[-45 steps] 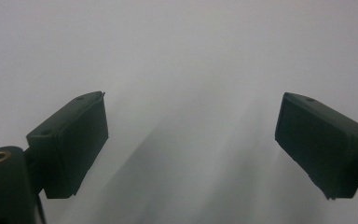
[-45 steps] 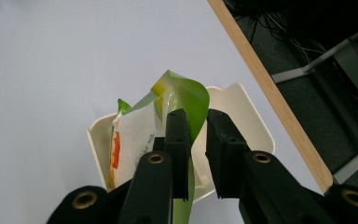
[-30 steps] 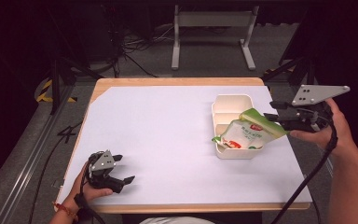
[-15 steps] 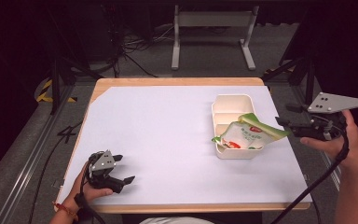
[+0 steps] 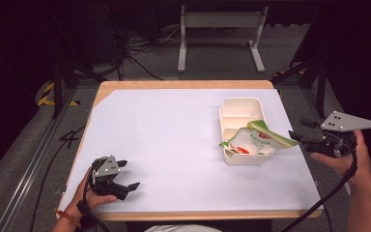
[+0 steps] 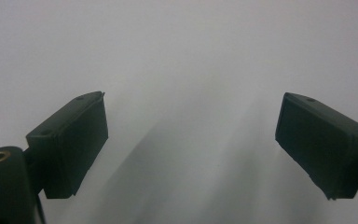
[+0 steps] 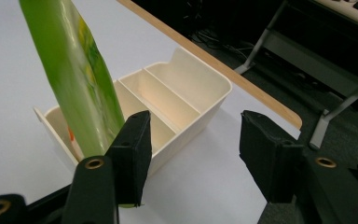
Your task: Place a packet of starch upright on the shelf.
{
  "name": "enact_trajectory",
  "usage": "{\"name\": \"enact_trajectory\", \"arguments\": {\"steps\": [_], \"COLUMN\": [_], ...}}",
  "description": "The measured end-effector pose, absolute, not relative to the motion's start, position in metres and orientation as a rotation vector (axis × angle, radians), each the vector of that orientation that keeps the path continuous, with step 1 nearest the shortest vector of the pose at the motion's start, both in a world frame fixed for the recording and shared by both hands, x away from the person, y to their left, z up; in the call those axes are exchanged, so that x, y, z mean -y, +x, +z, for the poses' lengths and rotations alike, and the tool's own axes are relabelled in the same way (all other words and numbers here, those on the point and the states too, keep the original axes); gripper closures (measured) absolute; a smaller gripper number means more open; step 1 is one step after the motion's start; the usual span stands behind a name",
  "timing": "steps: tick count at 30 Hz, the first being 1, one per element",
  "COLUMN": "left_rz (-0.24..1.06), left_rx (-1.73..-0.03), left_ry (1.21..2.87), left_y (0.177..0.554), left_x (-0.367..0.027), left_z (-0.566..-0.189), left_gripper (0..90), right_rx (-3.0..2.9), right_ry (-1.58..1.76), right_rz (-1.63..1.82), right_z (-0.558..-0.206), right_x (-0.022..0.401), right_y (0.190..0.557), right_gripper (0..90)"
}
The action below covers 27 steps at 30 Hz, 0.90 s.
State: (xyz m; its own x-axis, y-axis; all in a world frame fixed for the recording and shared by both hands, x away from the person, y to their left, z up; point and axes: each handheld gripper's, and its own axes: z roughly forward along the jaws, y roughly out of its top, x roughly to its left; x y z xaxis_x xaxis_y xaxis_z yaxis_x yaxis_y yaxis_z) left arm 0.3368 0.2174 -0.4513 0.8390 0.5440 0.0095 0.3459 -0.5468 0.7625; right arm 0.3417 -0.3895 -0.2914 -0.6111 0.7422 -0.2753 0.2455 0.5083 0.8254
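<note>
The right tool [image 5: 294, 137] has just been opening its jaws; they now stand apart with nothing pressed between them. The green snack bag [image 5: 251, 140] leans just in front of it, its low end in the nearest compartment of the cream divided box [image 5: 240, 107], its upper edge jutting over the rim towards the tool, just beside one pad. To finish the release well, draw the tool straight back without snagging that edge, so the bag does not tip out. The left tool [image 5: 125, 179] rests on the desk [image 5: 164, 140], jaws wide and empty, well apart from the box
</note>
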Motion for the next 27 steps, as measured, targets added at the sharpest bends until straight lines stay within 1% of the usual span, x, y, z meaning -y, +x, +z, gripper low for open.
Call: {"name": "enact_trajectory", "arguments": {"steps": [6,15,16,22,27], "left_rz": [0.312,0.312,0.311,0.310,0.304], "left_rx": [-0.642,-0.641,-0.640,-0.640,-0.643], "left_ry": [2.202,2.203,2.203,2.205,2.205], "left_y": [0.337,0.338,0.338,0.338,0.338], "left_x": [-0.217,-0.216,-0.216,-0.216,-0.215], "left_z": [-0.451,-0.452,-0.452,-0.452,-0.452], "left_gripper": [10.2,10.2,10.2,10.2,10.2], "right_rx": [-2.080,-2.014,-2.016,-2.014,-2.004], "right_ry": [0.823,0.801,0.787,0.800,0.837], "right_rz": [1.078,1.131,1.156,1.125,1.121], "right_z": [-0.300,-0.301,-0.299,-0.302,-0.306], "right_x": [0.397,0.403,0.403,0.406,0.416], "right_y": [0.337,0.326,0.322,0.316,0.312], "right_gripper": [40.2,39.9,38.7,38.0,36.9]}}
